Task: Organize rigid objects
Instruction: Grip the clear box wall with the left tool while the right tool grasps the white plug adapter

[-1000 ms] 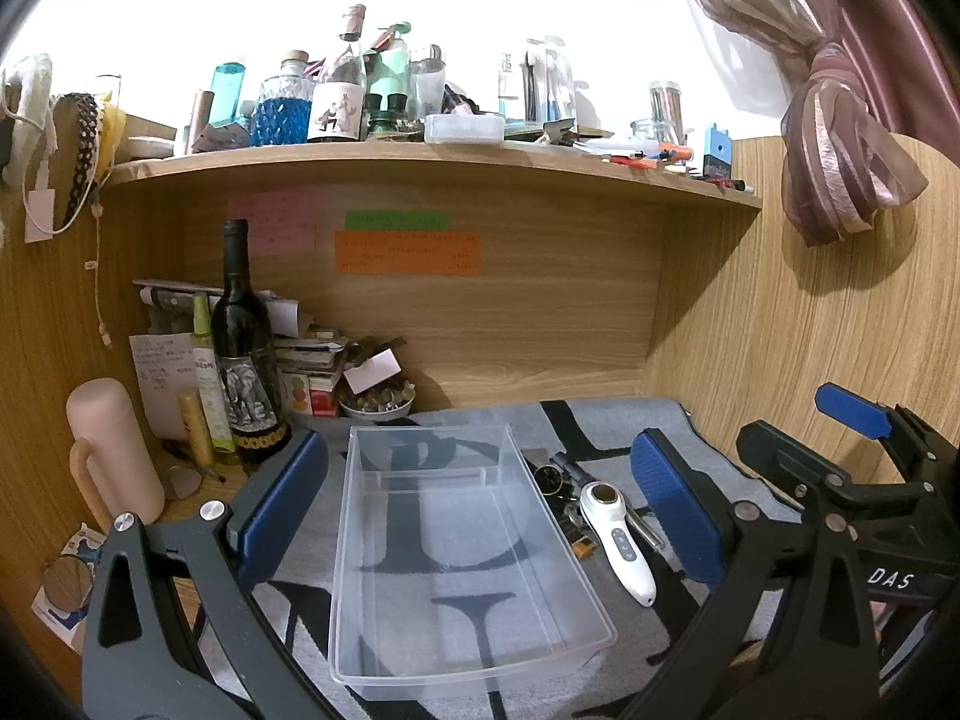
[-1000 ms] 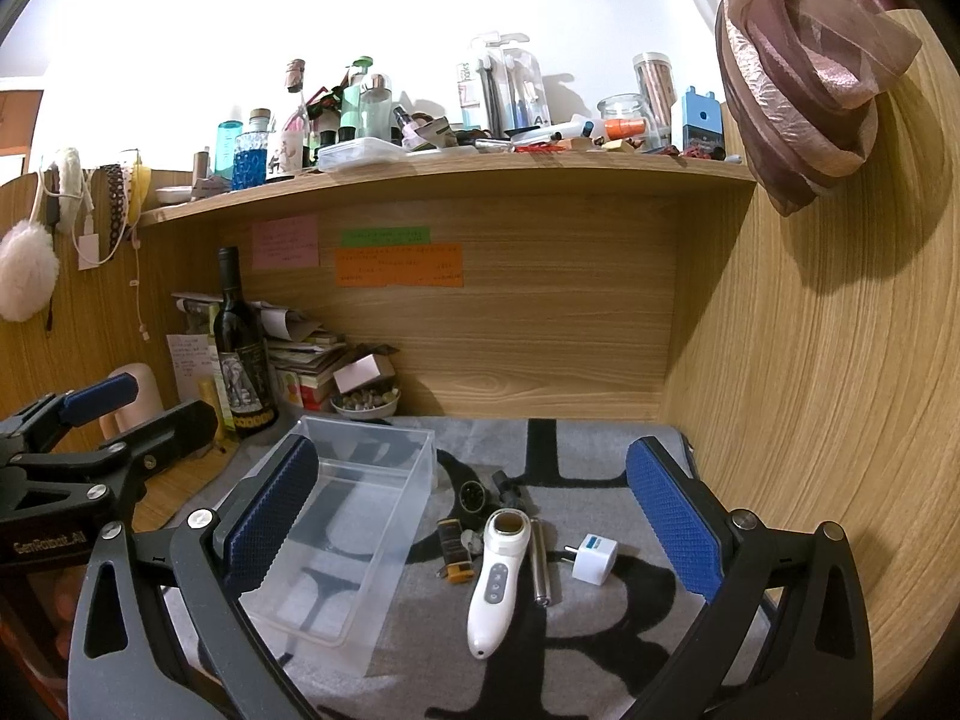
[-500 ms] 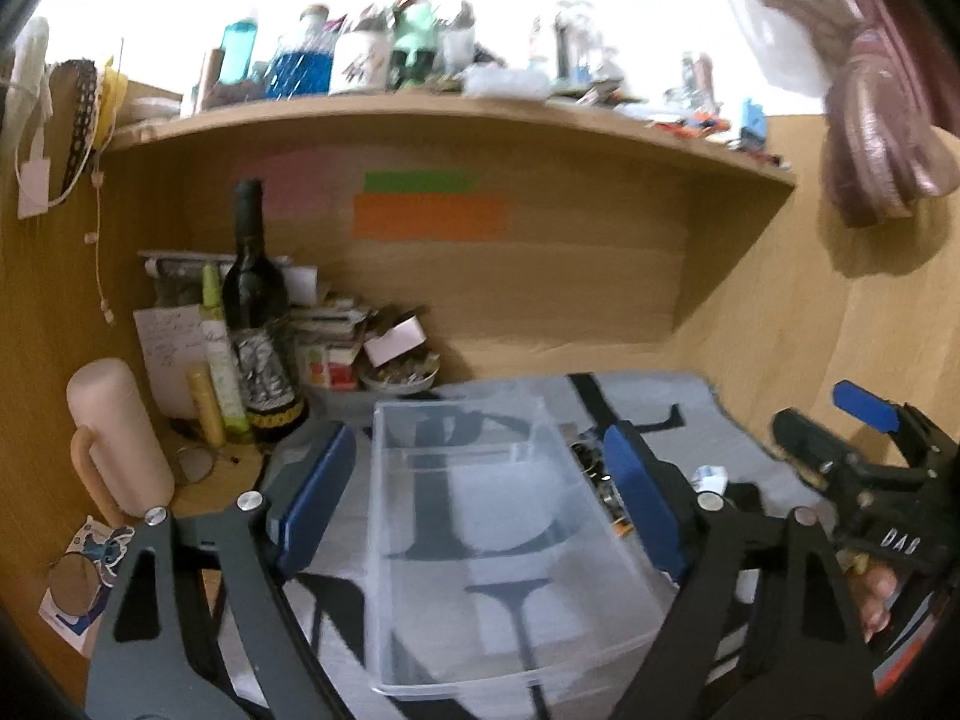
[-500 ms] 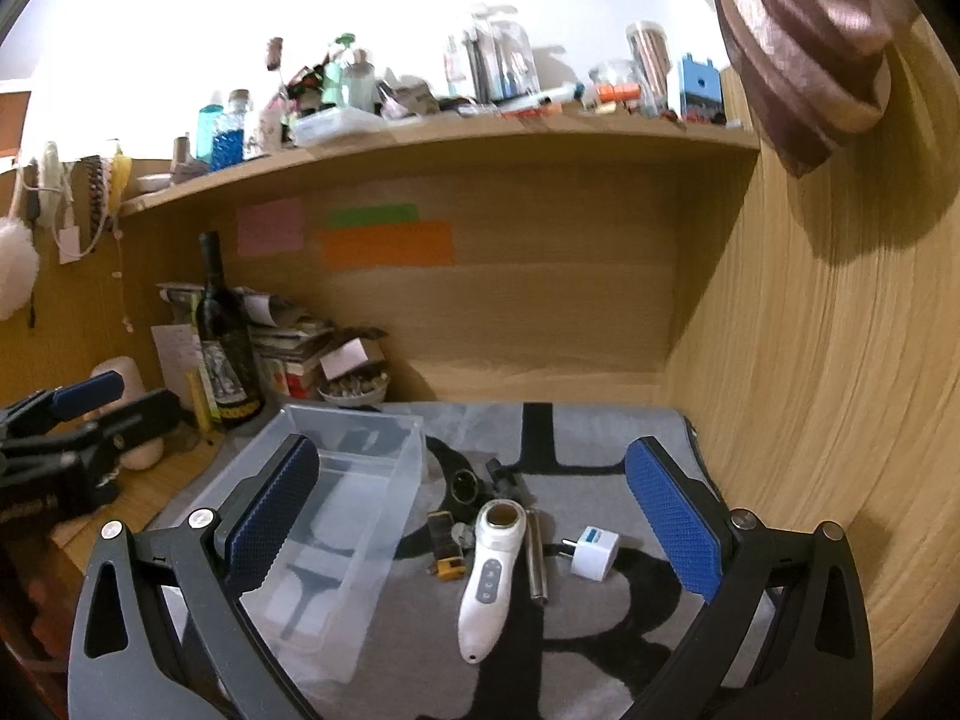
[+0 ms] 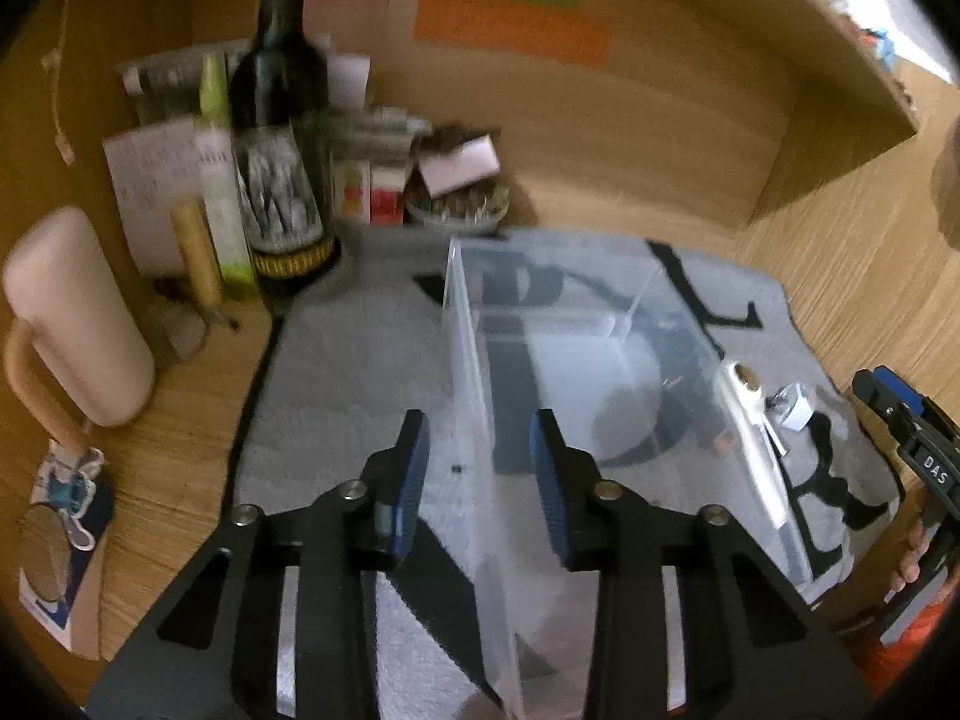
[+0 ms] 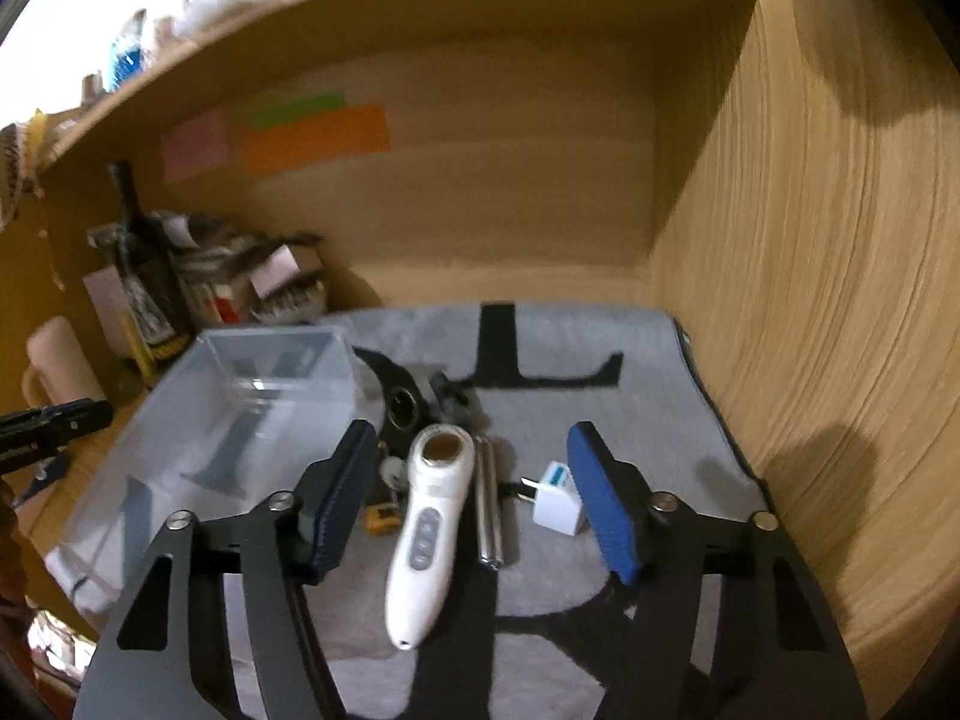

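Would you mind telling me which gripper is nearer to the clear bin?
Left. The left gripper straddles the clear bin's left wall, jaws apart; the right gripper hovers beside it over the white device.

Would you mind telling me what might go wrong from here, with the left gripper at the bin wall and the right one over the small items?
1. The left gripper straddles the thin left wall of the clear bin; closing there may tip or drag the light bin rather than steady it.
2. The right gripper is open over the white handheld device, with a metal cylinder and white plug close beside it; closing could catch or knock those neighbours.
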The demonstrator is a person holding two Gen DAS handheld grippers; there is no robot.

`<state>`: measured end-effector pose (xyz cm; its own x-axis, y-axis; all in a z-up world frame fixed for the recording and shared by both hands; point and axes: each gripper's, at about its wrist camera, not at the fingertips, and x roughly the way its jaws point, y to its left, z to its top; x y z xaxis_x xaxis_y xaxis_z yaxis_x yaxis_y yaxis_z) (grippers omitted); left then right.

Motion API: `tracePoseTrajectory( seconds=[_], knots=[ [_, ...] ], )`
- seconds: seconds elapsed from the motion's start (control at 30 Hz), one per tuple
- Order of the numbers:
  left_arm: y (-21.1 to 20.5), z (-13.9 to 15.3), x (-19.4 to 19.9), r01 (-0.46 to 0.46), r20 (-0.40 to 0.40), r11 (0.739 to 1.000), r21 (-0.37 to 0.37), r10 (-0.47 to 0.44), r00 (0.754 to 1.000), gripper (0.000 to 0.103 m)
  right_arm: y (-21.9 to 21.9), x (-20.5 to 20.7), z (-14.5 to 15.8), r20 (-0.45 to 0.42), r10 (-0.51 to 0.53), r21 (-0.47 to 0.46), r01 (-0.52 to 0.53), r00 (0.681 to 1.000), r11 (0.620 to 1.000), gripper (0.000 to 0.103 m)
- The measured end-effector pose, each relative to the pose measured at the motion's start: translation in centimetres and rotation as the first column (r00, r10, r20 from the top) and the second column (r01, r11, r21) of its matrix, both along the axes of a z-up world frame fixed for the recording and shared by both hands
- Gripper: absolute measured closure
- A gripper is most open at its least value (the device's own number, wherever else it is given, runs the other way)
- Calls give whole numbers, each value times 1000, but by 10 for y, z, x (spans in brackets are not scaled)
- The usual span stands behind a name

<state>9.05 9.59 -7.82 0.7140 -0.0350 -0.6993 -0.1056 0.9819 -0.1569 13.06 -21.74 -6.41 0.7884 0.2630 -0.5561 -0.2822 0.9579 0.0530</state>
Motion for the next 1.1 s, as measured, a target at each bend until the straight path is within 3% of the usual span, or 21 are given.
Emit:
tracePoseTrajectory(
  seconds=[0.17, 0.33, 0.83, 0.97, 1.1],
  knots=[
    [5, -17, 13, 30, -81, 998, -52, -35, 996, 81, -1, 16, -19, -83, -12, -37, 9, 997, 999, 55],
    [5, -25, 21, 61, -121, 993, -102, -74, 990, 91, -8, 28, -34, -146, -33, -68, 23, 989, 997, 59],
    [0, -26, 22, 66, -99, 997, -48, -70, 993, 91, -23, 76, -69, -301, -105, -102, 78, 948, 992, 60],
    [0, -26, 22, 67, -98, 997, -50, -72, 993, 91, -25, 77, -69, -290, -115, -104, 88, 950, 991, 72],
    [0, -26, 22, 67, -98, 996, -53, -72, 993, 91, -23, 75, -64, -271, -110, -100, 86, 956, 991, 74]
  ],
)
